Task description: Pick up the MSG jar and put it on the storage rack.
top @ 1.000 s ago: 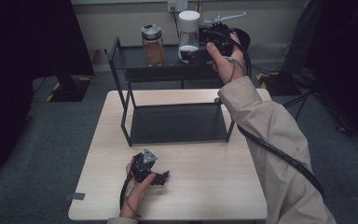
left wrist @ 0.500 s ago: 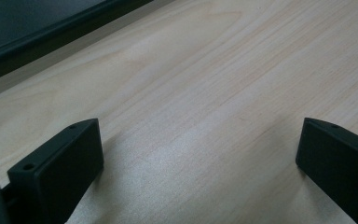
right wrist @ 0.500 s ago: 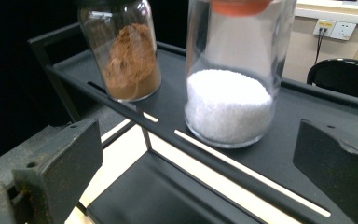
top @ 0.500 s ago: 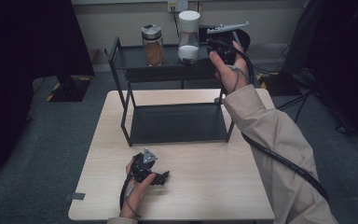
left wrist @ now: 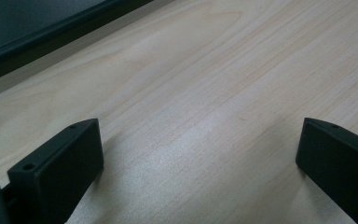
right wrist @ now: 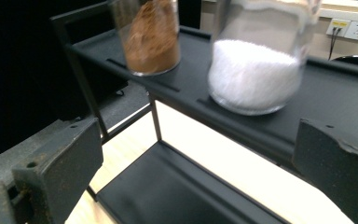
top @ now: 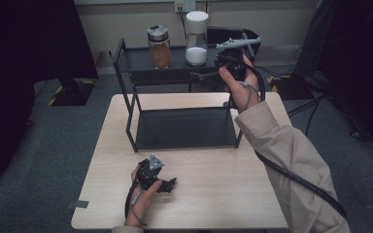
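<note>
A black two-tier rack [top: 141, 63] stands at the table's far side. On its top shelf are a jar of brown powder [top: 159, 47] with a silver lid and a jar of white granules [top: 196, 38] with a white lid. My right gripper [top: 212, 73] is held in the air just in front of the top shelf, to the right of the white jar and apart from it. In the right gripper view the gripper [right wrist: 198, 140] is open and empty, with the white jar [right wrist: 256, 70] and brown jar [right wrist: 149, 37] beyond. My left gripper [top: 167, 184] rests on the table, open [left wrist: 198, 140] and empty.
The rack's lower shelf [top: 184, 128] is bare. The wooden tabletop [top: 213, 194] stretches in front of the rack. The rack's base edge [left wrist: 37, 28] lies just beyond my left gripper. A wall socket [right wrist: 356, 30] and cables sit behind the table.
My right gripper has drawn back from the white jar toward the person and slightly lower. The jar stays upright on the top shelf. The left gripper has not moved.
</note>
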Demonstrator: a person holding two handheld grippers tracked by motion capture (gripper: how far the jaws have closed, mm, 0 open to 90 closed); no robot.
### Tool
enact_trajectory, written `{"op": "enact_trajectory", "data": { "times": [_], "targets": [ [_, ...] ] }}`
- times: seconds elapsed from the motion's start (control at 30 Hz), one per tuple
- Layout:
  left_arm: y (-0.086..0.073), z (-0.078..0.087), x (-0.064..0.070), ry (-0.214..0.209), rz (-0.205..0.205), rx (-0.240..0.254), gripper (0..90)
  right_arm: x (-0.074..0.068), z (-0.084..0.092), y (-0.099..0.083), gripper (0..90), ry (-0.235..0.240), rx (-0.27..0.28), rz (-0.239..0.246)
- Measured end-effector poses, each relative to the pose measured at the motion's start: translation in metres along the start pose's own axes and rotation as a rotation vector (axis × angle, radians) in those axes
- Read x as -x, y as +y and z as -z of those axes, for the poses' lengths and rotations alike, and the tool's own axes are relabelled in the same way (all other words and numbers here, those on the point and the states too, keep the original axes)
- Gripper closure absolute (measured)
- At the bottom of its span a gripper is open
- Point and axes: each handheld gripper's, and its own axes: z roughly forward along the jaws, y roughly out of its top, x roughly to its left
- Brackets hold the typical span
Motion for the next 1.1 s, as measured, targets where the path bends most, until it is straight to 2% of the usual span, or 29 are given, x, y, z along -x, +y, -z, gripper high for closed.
{"op": "enact_trajectory", "data": {
  "times": [0.17,0.23,0.37,0.77,1.1],
  "targets": [
    [0.0,0.0,0.0,0.0,0.0,0.0,0.0,-0.002,-0.001,-0.015,0.7,0.027,0.0,-0.008],
    [0.0,0.0,0.0,0.0,0.0,0.0,0.0,-0.006,-0.002,-0.021,0.7,0.017,-0.008,0.004],
    [0.0,0.0,0.0,0.0,0.0,0.0,0.0,-0.009,-0.004,-0.031,1.0,0.033,-0.02,0.011],
    [0.0,0.0,0.0,0.0,0.0,0.001,0.0,-0.005,-0.007,-0.065,1.1,0.068,-0.032,-0.026],
    [0.0,0.0,0.0,0.0,0.002,0.003,0.0,-0.006,-0.01,-0.088,1.2,0.078,-0.054,-0.033]
  ]
}}
